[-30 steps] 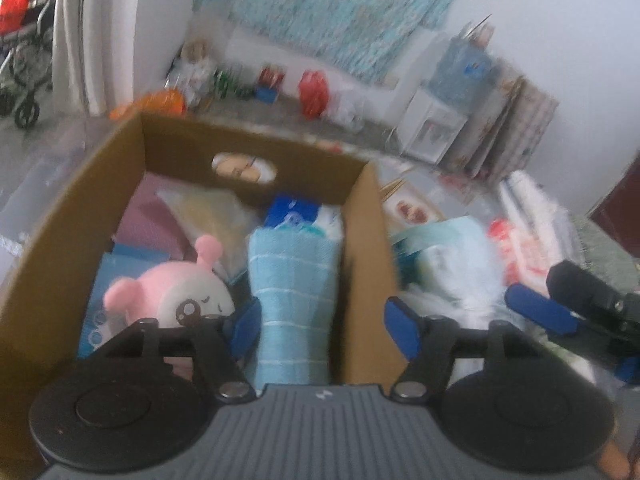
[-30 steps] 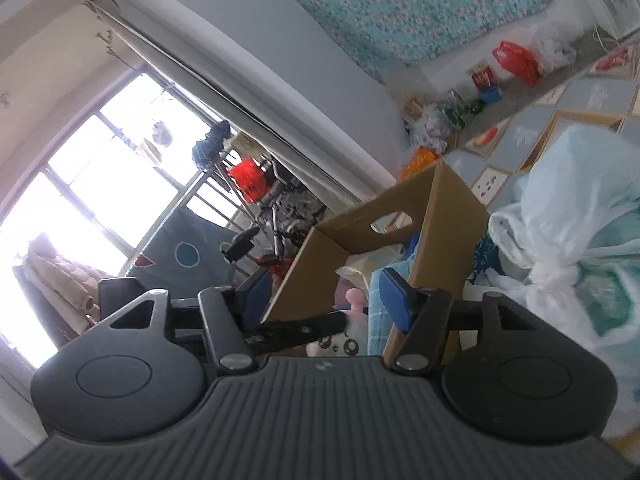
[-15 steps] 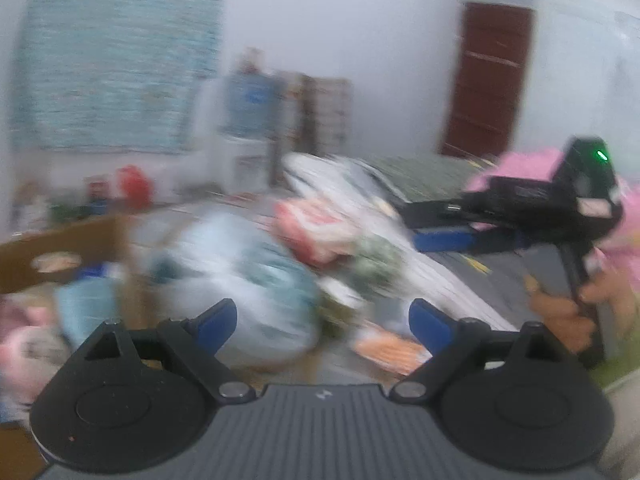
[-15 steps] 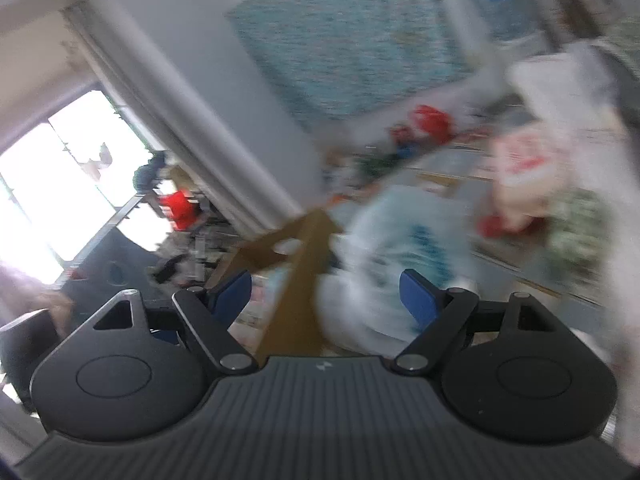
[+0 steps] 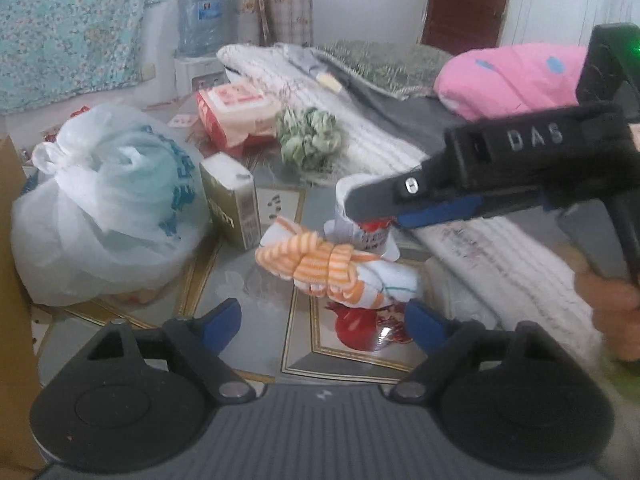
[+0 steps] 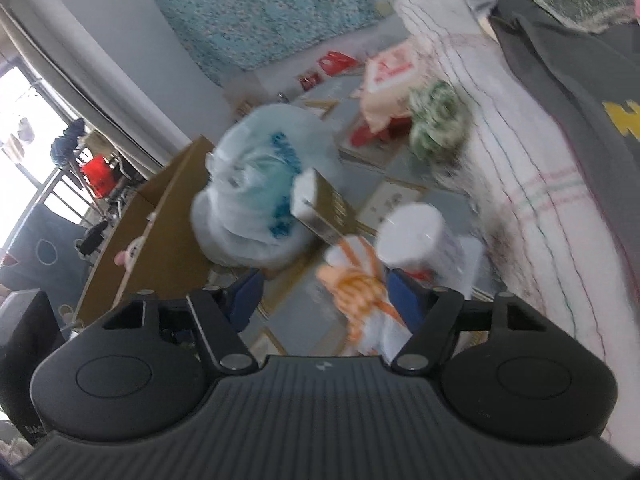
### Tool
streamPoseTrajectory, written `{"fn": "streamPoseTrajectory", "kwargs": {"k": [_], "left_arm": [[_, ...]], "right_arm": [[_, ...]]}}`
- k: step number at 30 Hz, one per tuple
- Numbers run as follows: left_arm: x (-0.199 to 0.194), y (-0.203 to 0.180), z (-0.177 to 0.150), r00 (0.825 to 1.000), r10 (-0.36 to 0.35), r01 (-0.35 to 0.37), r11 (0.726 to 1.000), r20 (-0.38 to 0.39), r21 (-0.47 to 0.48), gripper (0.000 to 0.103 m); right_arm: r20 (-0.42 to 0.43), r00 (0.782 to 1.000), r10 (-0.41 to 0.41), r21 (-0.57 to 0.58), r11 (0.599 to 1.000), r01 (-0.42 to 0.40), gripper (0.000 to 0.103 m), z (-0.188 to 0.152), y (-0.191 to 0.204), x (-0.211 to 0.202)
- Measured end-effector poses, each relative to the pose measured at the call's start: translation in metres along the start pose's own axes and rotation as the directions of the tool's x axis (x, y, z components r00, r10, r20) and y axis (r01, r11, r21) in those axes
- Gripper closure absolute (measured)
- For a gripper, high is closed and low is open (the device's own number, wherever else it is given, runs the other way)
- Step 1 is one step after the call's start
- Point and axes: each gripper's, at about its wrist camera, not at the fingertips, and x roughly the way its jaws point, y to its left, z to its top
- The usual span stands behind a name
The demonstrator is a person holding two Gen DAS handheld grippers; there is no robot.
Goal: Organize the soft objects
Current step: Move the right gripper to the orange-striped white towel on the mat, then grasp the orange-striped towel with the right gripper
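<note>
Left wrist view centres on the orange-striped cloth bundle (image 5: 332, 270), knotted on itself and lying on the tiled floor (image 5: 248, 292), ahead of the left gripper (image 5: 320, 316) at 12 o'clock. That gripper's jaws stand wide and are closing slightly, with nothing pressed between them; the bundle sits beyond the pads. From 2 o'clock the right gripper (image 5: 374, 210) reaches in above the bundle, held by a hand (image 5: 612, 300) at 4 o'clock. In its own view its jaws are apart and closing, the bundle (image 6: 360, 284) between them but apparently not yet squeezed. Both tools converge here probably because this soft item is next to go. A white cup (image 5: 360, 216) stands just behind it, a gold carton (image 5: 232, 200) at 10 o'clock, a tied plastic bag (image 5: 104, 208) further left. The cardboard box (image 6: 156, 236), likely the destination, lies at 9 o'clock.
</note>
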Motion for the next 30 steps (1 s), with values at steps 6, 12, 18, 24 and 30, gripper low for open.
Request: {"fn": "streamPoseTrajectory", "kwargs": {"k": [6, 12, 18, 24, 30], "left_arm": [[0.016, 0.0, -0.002, 1.0, 0.01, -0.01, 1.0, -0.028, 0.001, 0.015], [0.022, 0.003, -0.004, 0.999, 0.004, -0.004, 1.0, -0.047, -0.009, 0.015], [0.016, 0.012, -0.009, 0.998, -0.051, 0.049, 0.998, -0.045, -0.049, 0.015], [0.018, 0.023, -0.006, 0.994, -0.102, 0.098, 0.99, -0.04, -0.099, 0.015], [0.033, 0.025, 0.005, 0.992, -0.114, 0.109, 0.989, -0.051, -0.101, 0.029]], "right_arm": [[-0.047, 0.999, -0.007, 0.036, 0.999, 0.009, 0.052, -0.005, -0.015, 0.019], [-0.083, 0.997, 0.002, 0.063, 0.998, 0.003, 0.056, -0.01, -0.02, 0.032], [-0.144, 0.988, 0.06, 0.136, 0.99, -0.04, 0.056, -0.02, -0.021, 0.041], [-0.091, 0.995, 0.029, 0.164, 0.986, -0.013, 0.055, -0.013, -0.018, 0.037], [-0.086, 0.996, 0.025, 0.23, 0.973, -0.005, 0.055, -0.01, -0.024, 0.056]]}}
